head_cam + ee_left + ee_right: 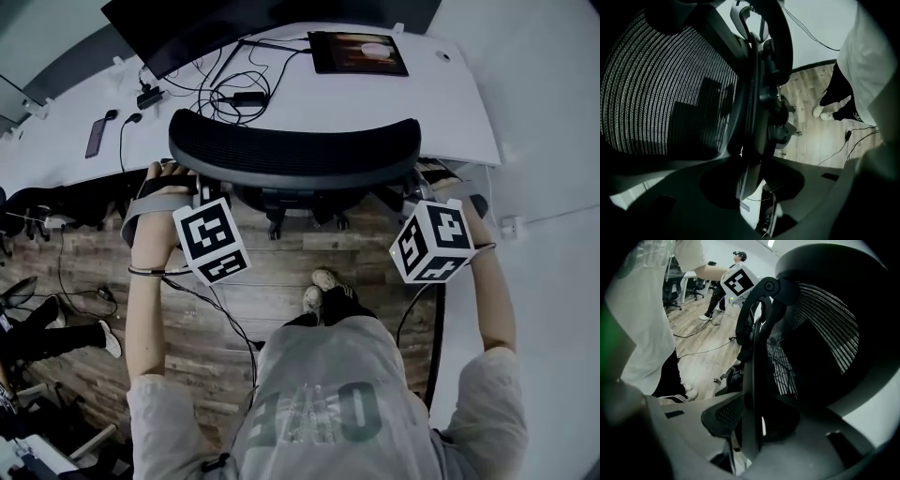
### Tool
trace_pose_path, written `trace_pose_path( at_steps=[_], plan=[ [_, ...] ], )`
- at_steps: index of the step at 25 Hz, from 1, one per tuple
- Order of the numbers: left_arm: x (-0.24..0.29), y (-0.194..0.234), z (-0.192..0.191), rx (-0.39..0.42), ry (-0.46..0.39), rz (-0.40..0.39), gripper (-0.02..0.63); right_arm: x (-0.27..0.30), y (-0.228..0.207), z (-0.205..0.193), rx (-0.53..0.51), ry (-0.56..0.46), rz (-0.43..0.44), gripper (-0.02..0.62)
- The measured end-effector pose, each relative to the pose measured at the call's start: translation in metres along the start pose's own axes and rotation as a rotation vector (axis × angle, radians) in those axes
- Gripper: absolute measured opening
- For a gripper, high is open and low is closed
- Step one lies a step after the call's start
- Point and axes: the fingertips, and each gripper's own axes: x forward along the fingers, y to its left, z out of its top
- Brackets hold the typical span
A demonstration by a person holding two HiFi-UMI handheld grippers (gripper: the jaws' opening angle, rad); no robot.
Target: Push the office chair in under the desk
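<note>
Office chair point(295, 150) sits in the upper middle of the head view. Its curved mesh back meets the near edge of the white desk point(450, 103), and its base is over the wooden floor point(281, 272) below. The left gripper point(192, 183) is at the back's left end. In its own view the jaws point(750, 168) pinch the dark rim of the backrest. The right gripper point(422, 192) is at the right end, likewise clamped on the backrest rim point(754, 413). A monitor point(234, 19), cables point(234, 89) and a phone point(97, 137) lie on the desk.
</note>
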Motion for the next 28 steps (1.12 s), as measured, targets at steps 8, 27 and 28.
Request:
trace_pose_path(
  at_steps=[8, 27, 28],
  plan=[
    [0.017, 0.017, -0.002, -0.040, 0.057, 0.001, 0.143, 0.015, -0.021, -0.003, -0.026, -0.063, 0.042, 0.110],
    [0.021, 0.024, 0.006, -0.067, 0.119, 0.008, 0.147, 0.018, -0.038, -0.015, -0.043, -0.153, 0.014, 0.112],
    [0.021, 0.023, 0.007, -0.078, 0.107, 0.013, 0.147, 0.018, -0.038, -0.015, -0.041, -0.149, 0.014, 0.112]
  ],
)
